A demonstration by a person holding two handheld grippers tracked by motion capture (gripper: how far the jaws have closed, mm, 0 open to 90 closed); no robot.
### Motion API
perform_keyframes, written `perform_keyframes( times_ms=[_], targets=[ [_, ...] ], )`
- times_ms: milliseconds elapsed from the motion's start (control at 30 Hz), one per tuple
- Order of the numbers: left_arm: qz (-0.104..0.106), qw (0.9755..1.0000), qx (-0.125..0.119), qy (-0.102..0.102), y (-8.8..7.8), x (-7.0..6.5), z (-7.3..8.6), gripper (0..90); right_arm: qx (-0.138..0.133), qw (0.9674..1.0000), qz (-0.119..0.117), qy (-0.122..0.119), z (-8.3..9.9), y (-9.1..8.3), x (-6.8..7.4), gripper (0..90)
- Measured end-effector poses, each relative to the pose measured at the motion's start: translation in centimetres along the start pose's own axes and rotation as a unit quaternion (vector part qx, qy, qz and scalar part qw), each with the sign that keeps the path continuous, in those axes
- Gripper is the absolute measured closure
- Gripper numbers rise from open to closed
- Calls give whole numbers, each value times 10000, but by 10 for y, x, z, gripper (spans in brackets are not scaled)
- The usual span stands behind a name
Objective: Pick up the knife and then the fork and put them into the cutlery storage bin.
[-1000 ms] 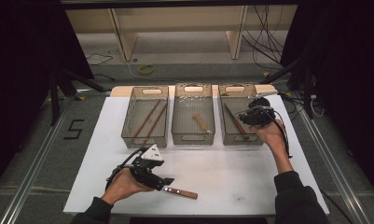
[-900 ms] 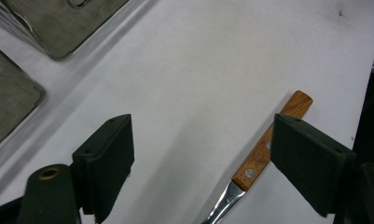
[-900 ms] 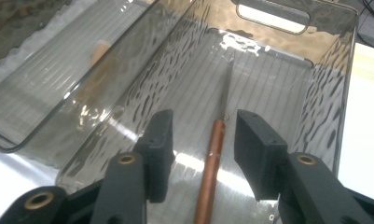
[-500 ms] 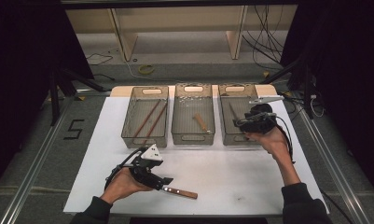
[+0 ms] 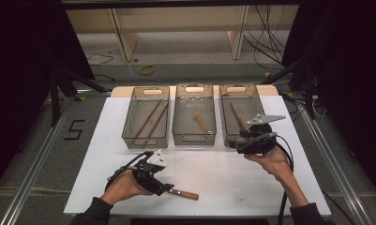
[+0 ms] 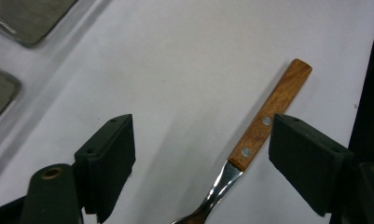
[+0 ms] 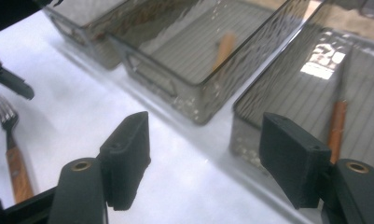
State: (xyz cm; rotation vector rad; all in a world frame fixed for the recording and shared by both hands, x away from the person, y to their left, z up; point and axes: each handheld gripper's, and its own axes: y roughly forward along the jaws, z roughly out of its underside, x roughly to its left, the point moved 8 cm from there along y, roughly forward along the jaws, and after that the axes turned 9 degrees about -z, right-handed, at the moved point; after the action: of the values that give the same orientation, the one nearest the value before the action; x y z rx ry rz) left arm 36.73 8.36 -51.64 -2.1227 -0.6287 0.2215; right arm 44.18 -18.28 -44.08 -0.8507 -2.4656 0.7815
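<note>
While sorting runs: cutlery goes into three bins.
Done: sticks lie in left bin [image 5: 146, 117], a wooden-handled piece in middle bin [image 5: 194, 115], another in right bin [image 5: 242, 115].
Left: fork [image 6: 250, 149] lies on near table [image 5: 232, 183], not yet gripped.
Left gripper [image 6: 201, 161]: jaws wide, straddling fork handle.
Right gripper [image 7: 205, 154]: jaws just opened, nothing between, by right bin's near end.

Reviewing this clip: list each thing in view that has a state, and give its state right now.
Left gripper: jaws open astride the fork, not pressing it.
Right gripper: jaws open, nothing between them, just been opening.
Wooden-handled metal fork: flat on the white table.
Left clear plastic bin: two brown sticks inside.
Middle clear bin: one wooden-handled utensil.
Right clear bin: one wooden-handled utensil.
</note>
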Motion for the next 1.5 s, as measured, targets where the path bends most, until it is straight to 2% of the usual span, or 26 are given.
perform_keyframes(
  times_ms=[333,500,667,833,1000,1167,1367,1400,1433,1500],
  targets=[
    [126,9993,139,310,3,-9,1,246,85,9998,-140,-136,18,4,19,328],
    [172,9982,237,523,5,-13,3,262,112,9995,-244,-157,24,4,26,325],
    [191,9971,373,629,8,-15,4,284,143,9993,-311,-137,30,5,31,322],
    [231,9969,367,663,10,-17,3,304,108,9991,-386,-126,33,5,34,322],
    [254,9956,422,794,11,-19,3,331,146,9989,-427,-130,36,6,37,322],
    [328,9940,457,934,13,-22,4,364,170,9987,-452,-134,38,7,38,323],
    [415,9897,576,1243,17,-28,5,431,209,9985,-490,-123,40,8,40,323],
    [415,9897,576,1243,17,-28,5,443,211,9985,-482,-138,40,9,40,324],
    [410,9881,667,1327,18,-28,7,451,224,9985,-483,-140,41,9,40,324],
    [416,9877,682,1341,19,-29,7,471,250,9983,-507,-149,42,10,41,324]
  ],
)
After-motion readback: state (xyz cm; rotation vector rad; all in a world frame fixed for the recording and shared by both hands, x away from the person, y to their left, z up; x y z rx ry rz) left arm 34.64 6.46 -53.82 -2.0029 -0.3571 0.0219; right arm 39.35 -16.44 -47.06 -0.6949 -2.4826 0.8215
